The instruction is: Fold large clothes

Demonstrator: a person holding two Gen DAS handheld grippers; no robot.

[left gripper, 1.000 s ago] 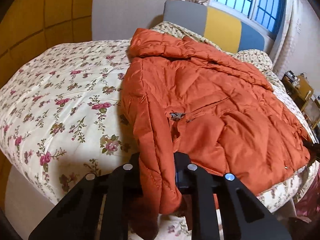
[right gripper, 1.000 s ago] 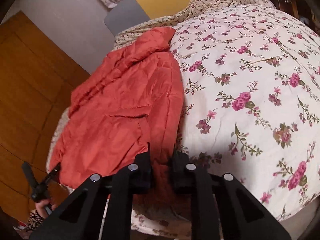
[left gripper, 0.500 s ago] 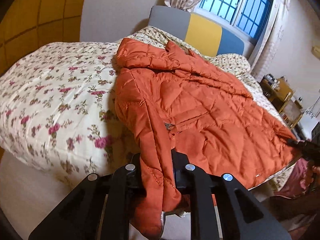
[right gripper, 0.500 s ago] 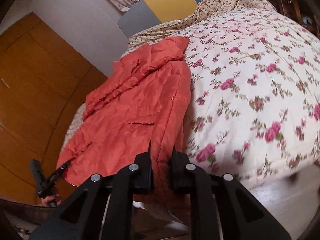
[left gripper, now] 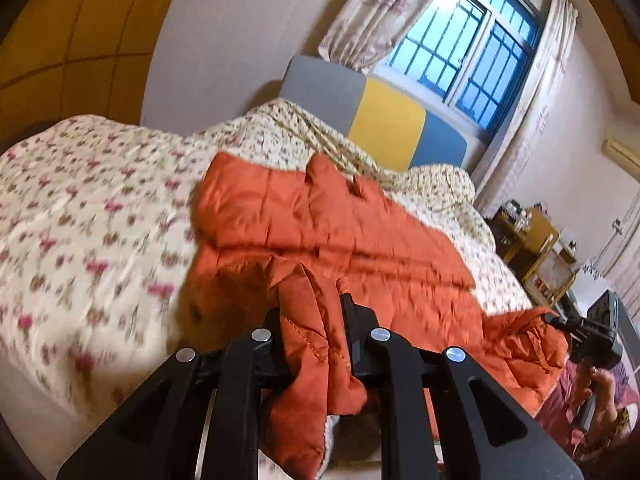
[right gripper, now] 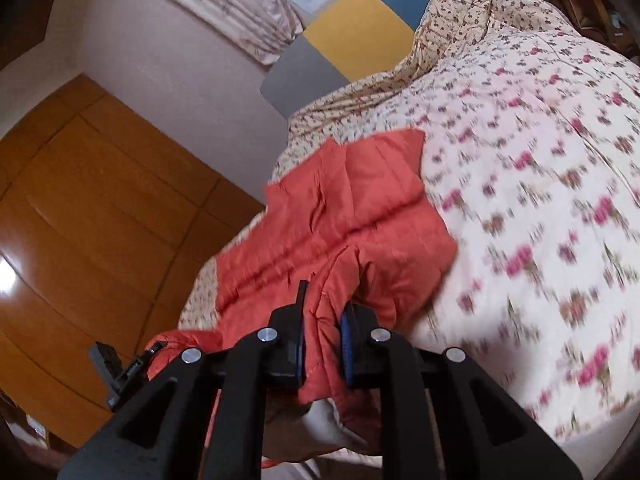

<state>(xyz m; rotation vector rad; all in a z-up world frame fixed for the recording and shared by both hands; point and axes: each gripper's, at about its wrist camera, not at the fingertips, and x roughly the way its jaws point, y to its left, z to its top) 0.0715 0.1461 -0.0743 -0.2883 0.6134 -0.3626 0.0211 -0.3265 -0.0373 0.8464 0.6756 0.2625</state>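
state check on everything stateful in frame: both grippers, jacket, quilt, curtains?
left gripper: shut on the jacket's bottom edge.
right gripper: shut on the jacket's bottom edge too.
orange jacket: near end lifted off the bed and bunched between the fingers, far end lying on the quilt.
floral quilt: spread over the bed, rumpled near the headboard.
curtains: drawn apart, barred window uncovered.
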